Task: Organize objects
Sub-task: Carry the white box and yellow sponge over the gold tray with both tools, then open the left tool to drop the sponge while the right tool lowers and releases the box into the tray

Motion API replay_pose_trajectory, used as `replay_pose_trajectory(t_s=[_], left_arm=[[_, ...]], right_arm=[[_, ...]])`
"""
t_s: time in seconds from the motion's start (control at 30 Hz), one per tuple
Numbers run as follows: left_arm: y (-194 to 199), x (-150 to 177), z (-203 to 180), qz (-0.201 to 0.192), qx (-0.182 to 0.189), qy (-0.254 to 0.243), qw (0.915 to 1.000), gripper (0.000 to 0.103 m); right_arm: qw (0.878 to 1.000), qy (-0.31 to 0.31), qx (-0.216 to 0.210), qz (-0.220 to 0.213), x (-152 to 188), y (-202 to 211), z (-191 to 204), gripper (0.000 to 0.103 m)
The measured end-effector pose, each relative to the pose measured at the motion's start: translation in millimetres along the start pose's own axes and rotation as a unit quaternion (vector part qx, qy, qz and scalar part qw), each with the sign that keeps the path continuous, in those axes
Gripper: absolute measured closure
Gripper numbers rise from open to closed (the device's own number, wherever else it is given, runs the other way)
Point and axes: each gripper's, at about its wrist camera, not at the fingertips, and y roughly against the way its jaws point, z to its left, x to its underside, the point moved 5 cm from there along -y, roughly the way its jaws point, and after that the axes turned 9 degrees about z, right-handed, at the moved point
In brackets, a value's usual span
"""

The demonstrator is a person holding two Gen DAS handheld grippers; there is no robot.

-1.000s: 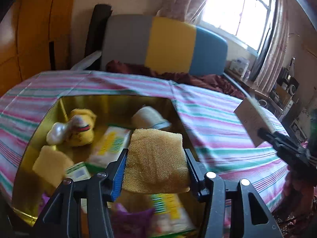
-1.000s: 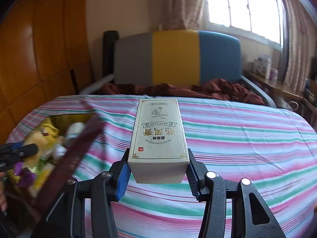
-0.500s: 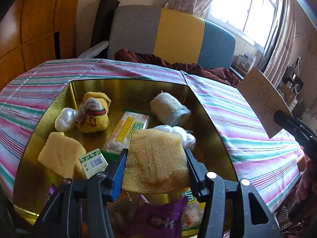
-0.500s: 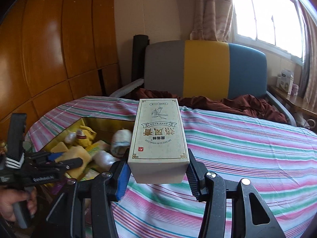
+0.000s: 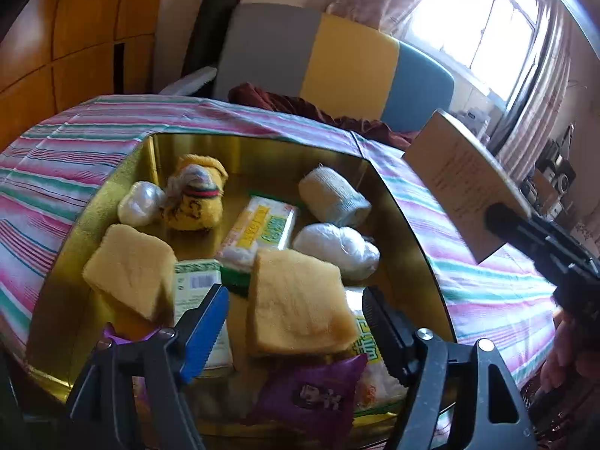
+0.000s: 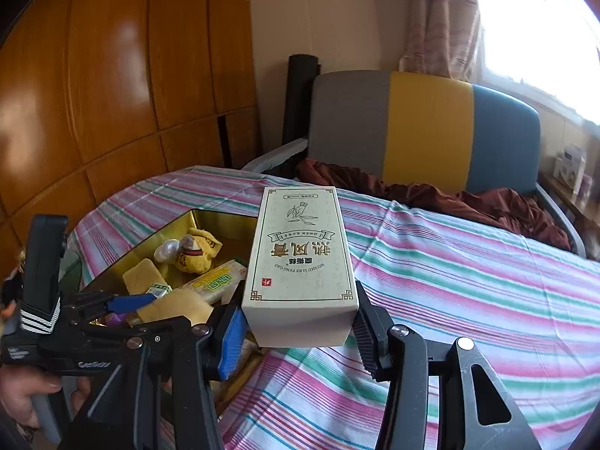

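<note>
A gold tin (image 5: 408, 232) lies open on the striped table, full of small items. My left gripper (image 5: 294, 296) hovers over its near end and its jaws are opening. A yellow sponge (image 5: 300, 311) lies between them, loose on the packets below, and neither pad touches it. My right gripper (image 6: 298, 317) is shut on a cream carton with green print (image 6: 300, 258), held above the table just right of the tin (image 6: 210, 221). The carton (image 5: 461, 180) also shows at the right of the left wrist view. The left gripper (image 6: 123, 302) shows low on the left in the right wrist view.
Inside the tin lie a yellow plush toy (image 5: 195, 202), a second sponge (image 5: 131, 277), a rolled white cloth (image 5: 333, 198), a white plastic bundle (image 5: 337, 247), a green-yellow packet (image 5: 262, 228) and a purple packet (image 5: 311, 393). Behind the table is a grey, yellow and blue chair (image 6: 427, 127) with maroon cloth (image 6: 468, 202).
The left jaws have spread and let go of the sponge, which now lies lower in the tin. The right gripper has carried the carton leftward, close to the tin.
</note>
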Motion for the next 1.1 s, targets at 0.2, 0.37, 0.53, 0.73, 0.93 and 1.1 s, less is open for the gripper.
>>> replay_pose_trajectory(t_s=[0.2,0.37,0.53,0.73,0.93,1.1], left_arm=[[28,-9,12,-0.044,-0.004,0.034,0.9984,0.028],[43,-7,15,-0.058,-0.021,0.031,0.9976,0.028],[46,-9,23,-0.066,-0.024,0.044,0.9966,0.029],[49,-10,35,-0.070,-0.027,0.063,0.9952,0.029],[50,-10,40,-0.073,-0.024,0.073,0.9943,0.029],[51,-9,44,-0.074,-0.026,0.081,0.9936,0.029]], right_arm=[[0.999,0.036,-0.011,0.014,-14,-20,21,0.052],[0.996,0.080,-0.016,0.037,-32,-48,37,0.052],[0.989,0.121,-0.035,0.079,-52,-89,49,0.052],[0.968,0.203,-0.039,0.141,-68,-141,63,0.052],[0.935,0.304,-0.057,0.176,-66,-175,87,0.052],[0.917,0.338,-0.112,0.178,-67,-184,107,0.050]])
